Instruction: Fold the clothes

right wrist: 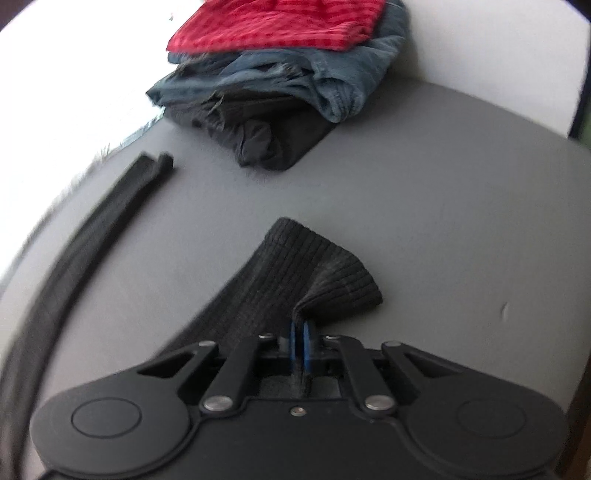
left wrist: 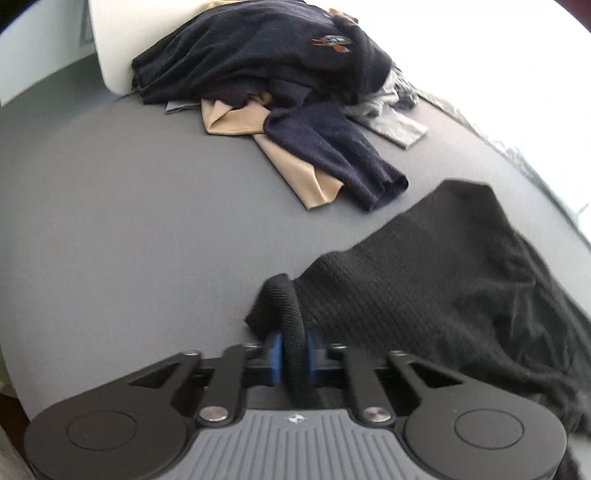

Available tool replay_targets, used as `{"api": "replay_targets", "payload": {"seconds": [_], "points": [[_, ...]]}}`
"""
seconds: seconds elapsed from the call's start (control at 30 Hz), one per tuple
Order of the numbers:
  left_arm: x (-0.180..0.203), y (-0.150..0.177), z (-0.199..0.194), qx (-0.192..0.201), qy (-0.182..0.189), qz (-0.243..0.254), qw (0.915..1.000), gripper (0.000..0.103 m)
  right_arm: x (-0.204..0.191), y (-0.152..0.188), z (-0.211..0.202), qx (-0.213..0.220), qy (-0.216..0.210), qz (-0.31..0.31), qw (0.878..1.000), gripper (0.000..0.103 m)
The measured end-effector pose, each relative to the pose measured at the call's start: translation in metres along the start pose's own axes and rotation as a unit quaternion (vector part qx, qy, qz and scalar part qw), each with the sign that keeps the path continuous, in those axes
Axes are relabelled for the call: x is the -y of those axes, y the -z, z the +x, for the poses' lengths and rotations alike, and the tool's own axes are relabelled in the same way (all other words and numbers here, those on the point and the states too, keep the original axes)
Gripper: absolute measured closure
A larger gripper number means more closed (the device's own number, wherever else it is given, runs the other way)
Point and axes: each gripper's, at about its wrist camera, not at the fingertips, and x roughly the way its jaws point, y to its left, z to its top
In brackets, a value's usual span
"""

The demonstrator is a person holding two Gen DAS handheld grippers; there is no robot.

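Observation:
A black ribbed knit garment lies on the grey table, spreading right in the left wrist view. My left gripper is shut on a rolled edge of it, the cloth pinched between the blue pads. My right gripper is shut on another ribbed corner of the black garment, which fans out above its blue pads. A long black strip of the same cloth runs along the left side of the table in the right wrist view.
An unfolded heap of navy, tan and grey clothes lies at the far side in the left view. A folded stack with a red checked shirt, blue jeans and a dark garment stands far in the right view.

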Motion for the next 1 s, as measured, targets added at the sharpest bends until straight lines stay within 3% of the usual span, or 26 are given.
{"api": "replay_targets", "payload": {"seconds": [0.1, 0.3, 0.53, 0.7, 1.0], "points": [[-0.001, -0.006, -0.006, 0.004, 0.009, -0.015, 0.9998, 0.096, 0.006, -0.006, -0.009, 0.004, -0.020, 0.053, 0.998, 0.099], [0.006, -0.019, -0.041, 0.034, 0.011, 0.010, 0.9993, 0.096, 0.013, -0.030, -0.057, 0.040, -0.057, 0.099, 0.993, 0.099], [0.015, -0.043, -0.069, 0.050, 0.020, -0.007, 0.9985, 0.096, 0.003, -0.054, -0.091, 0.062, -0.063, 0.088, 0.992, 0.099], [0.041, -0.070, -0.055, 0.057, 0.028, -0.004, 0.9980, 0.096, -0.031, -0.078, -0.060, 0.059, -0.065, 0.067, 0.994, 0.099], [0.129, -0.107, 0.015, 0.039, 0.039, 0.020, 0.9983, 0.096, -0.141, -0.127, 0.026, 0.075, -0.039, -0.045, 0.995, 0.099]]}}
